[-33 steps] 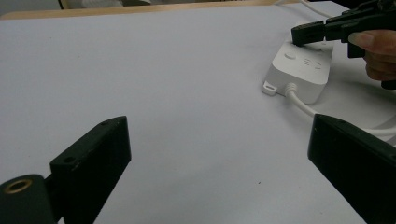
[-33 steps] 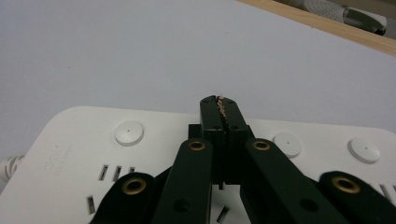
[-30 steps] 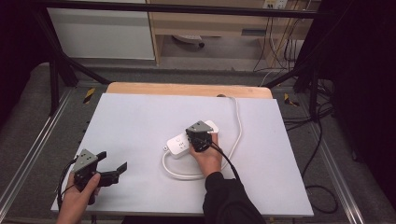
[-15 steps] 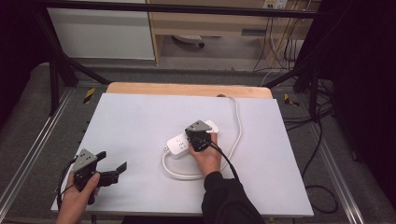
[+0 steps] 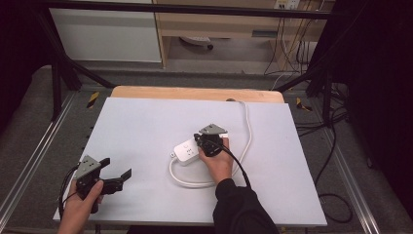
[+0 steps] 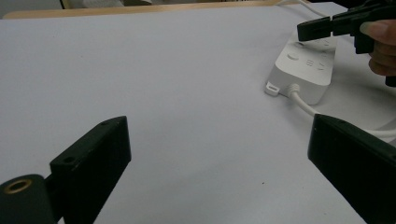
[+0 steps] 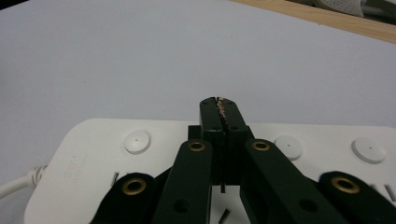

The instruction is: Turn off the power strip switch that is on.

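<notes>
Right gripper closed over white power strip at table centre; left gripper idle, spread wide.

White rectangular plastic power strip [image 5: 187, 151] lies flat mid-table on the pale grey tabletop [image 5: 146, 122], its white cable [image 5: 246, 131] looping round near side and running to the far edge. Right gripper [image 7: 219, 109] sits above the strip's top face, jaws pressed together, nothing visible between them. Left gripper [image 5: 117, 173] near front-left corner, well apart from strip, jaws wide apart and empty.

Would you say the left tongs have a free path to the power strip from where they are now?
Probably yes: bare table lies between the open left tongs and the power strip, though the right tongs sit shut above it.
</notes>
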`<state>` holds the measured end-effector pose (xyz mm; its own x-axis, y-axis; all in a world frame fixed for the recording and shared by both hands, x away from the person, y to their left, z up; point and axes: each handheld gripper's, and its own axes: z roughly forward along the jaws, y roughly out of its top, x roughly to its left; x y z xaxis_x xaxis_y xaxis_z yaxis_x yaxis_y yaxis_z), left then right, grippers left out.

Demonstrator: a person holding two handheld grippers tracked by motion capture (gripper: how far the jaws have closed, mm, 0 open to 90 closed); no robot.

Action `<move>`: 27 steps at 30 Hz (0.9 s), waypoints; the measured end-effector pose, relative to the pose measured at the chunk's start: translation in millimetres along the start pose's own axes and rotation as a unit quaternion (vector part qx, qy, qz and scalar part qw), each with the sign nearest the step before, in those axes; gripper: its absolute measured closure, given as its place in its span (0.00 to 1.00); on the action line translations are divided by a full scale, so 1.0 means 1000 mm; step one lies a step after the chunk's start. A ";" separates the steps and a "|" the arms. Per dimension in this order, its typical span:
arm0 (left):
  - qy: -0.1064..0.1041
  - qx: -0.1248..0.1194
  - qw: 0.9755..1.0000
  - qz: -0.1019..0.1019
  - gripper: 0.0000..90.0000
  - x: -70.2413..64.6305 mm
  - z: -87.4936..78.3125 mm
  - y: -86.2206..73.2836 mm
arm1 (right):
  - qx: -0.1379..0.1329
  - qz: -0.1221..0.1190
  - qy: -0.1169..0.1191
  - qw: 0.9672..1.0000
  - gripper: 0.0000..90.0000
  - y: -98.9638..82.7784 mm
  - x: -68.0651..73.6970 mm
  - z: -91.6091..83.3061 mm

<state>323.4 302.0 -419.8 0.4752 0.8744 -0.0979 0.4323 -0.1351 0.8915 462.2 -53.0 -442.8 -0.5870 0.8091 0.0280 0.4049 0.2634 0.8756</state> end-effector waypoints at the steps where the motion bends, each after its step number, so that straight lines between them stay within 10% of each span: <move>1: 0.000 0.000 1.000 0.000 0.06 0.000 0.000 0.000 | -0.001 0.002 0.000 1.000 1.00 0.001 -0.001 -0.002; 17: 0.000 0.003 1.000 0.000 0.06 0.000 0.000 0.000 | -0.020 0.023 0.013 0.999 0.83 0.004 -0.012 -0.015; 27: 0.001 0.005 1.000 0.001 0.06 0.000 0.001 -0.001 | -0.035 0.053 0.019 0.998 0.43 0.007 -0.021 -0.018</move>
<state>323.7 302.1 -420.8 0.4750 0.8748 -0.0950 0.4383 -0.1416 0.8876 464.6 -77.2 -428.3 -0.5693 0.8102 0.1395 0.4169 0.1383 0.8984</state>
